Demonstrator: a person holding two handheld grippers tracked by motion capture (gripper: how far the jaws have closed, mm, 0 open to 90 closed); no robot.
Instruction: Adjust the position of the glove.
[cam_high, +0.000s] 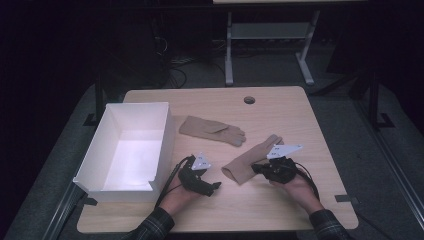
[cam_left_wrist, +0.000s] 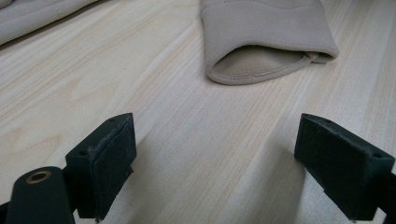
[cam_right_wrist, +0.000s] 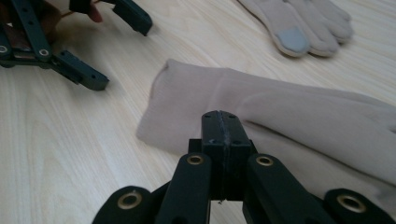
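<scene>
The right gripper (cam_right_wrist: 219, 122) was clamped on the near glove's (cam_right_wrist: 280, 116) edge, left gripper (cam_left_wrist: 215, 154) apart; thin fabric could slip free.

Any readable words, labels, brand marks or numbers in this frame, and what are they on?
None can be read.
Near glove: plain beige, no label visible.
Far glove: a grey fingertip patch, no print.
White box: blank walls.
Left gripper and right gripper: small dark marks on their grey plates, too small to read.
</scene>
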